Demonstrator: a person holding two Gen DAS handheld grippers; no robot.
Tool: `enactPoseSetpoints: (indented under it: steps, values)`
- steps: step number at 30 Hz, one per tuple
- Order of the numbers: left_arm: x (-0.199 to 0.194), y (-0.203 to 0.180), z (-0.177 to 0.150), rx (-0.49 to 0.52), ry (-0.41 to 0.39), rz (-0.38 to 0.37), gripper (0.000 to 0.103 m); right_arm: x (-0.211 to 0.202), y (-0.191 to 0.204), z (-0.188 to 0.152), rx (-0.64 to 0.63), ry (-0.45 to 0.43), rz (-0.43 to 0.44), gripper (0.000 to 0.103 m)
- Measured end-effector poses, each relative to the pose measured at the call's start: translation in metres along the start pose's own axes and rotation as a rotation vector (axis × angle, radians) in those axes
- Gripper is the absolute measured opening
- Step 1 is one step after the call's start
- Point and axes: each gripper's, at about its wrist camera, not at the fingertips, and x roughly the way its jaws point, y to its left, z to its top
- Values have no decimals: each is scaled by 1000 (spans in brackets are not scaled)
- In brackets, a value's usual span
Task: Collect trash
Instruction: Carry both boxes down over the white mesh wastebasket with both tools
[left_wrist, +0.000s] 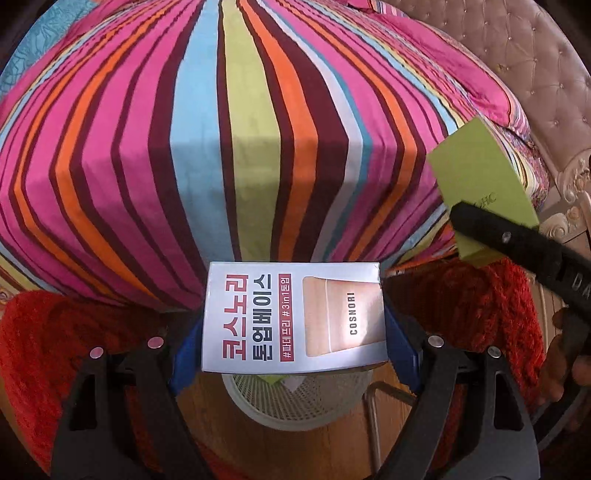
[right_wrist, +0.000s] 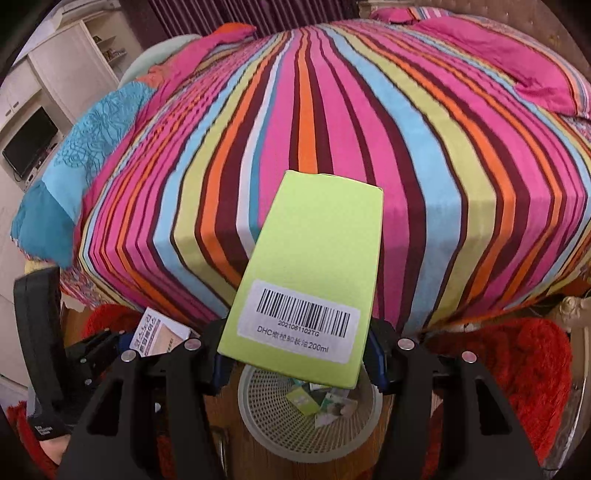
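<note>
Landmark: white mesh wastebasket (right_wrist: 308, 413), standing on the wood floor at the foot of the striped bed (right_wrist: 332, 147).

Key relation: both boxes hang above the basket, which lies below and just ahead of both sets of fingers.
- Left gripper (left_wrist: 293, 354): jaws stand wide, blue pads pressed on the two sides of the grey-white COSNORI box (left_wrist: 293, 317). Box's long axis runs across the jaws, printed face up; the basket mouth shows directly under its near edge.
- Right gripper (right_wrist: 295, 358): jaws at their narrowest, clamped on the lower end of the green DHC box (right_wrist: 314, 266). Long axis points away from the fingers, up toward the bed; its near end overlaps the basket rim.

Judgement: both hands look about equally near the basket; the green box, sticking far out, seems likelier to tip against the rim when released.

Count: two boxes held, one per gripper; one basket, already holding several small cartons (exact number unclear); red shag rug (right_wrist: 517, 362) on both sides of the basket.
</note>
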Motion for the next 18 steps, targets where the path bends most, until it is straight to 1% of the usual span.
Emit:
enactPoseSetpoints:
  steps: [8,18]
  values:
    - [15,2,-5,-11,54,8,80,22,-8,-17,39,116,1,54]
    - [39,6,-12,-19,151,8,80,46,-18,-32,97,260,23,54]
